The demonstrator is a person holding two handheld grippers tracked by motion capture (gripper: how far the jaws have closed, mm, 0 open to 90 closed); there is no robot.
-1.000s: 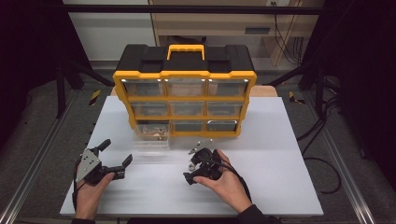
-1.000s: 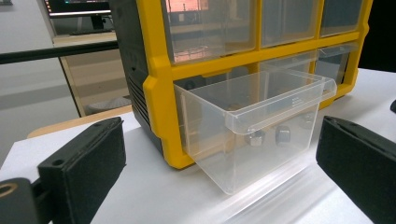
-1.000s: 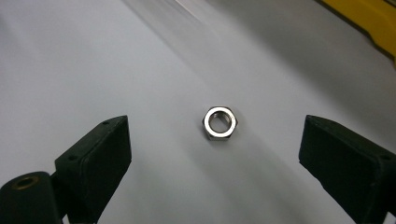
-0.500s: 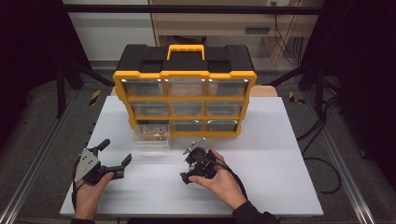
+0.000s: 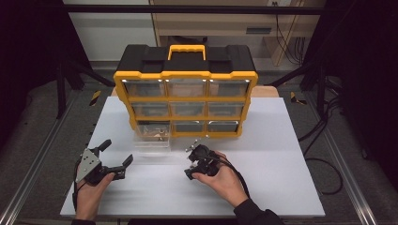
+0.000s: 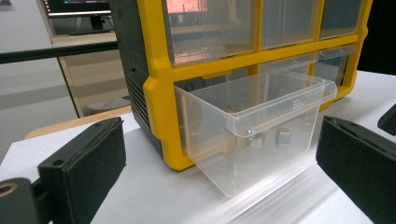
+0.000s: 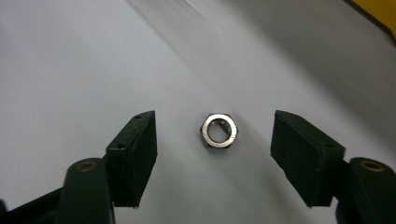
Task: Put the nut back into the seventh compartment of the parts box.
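Note:
A steel hex nut (image 7: 219, 130) lies flat on the white table (image 7: 70, 60), between the spread jaws of my right gripper (image 7: 215, 140), which touch nothing. From above, the right gripper (image 5: 196, 163) points down at the table in front of the organizer (image 5: 186, 91). The organizer's bottom-left clear drawer (image 6: 252, 121) is pulled out, with two nuts (image 6: 256, 139) visible through its front wall. My left gripper (image 6: 219, 144) faces that drawer, open and holding nothing. In the high view the left gripper (image 5: 116, 153) sits at the table's front left.
The yellow and black organizer has nine clear drawers and a yellow handle (image 5: 187, 48) on top. The pulled-out drawer (image 5: 152, 137) juts onto the white table (image 5: 281, 154). Cables (image 5: 324, 154) trail off the right side.
My right gripper has shifted slightly to the left over the table. The left gripper has barely moved.

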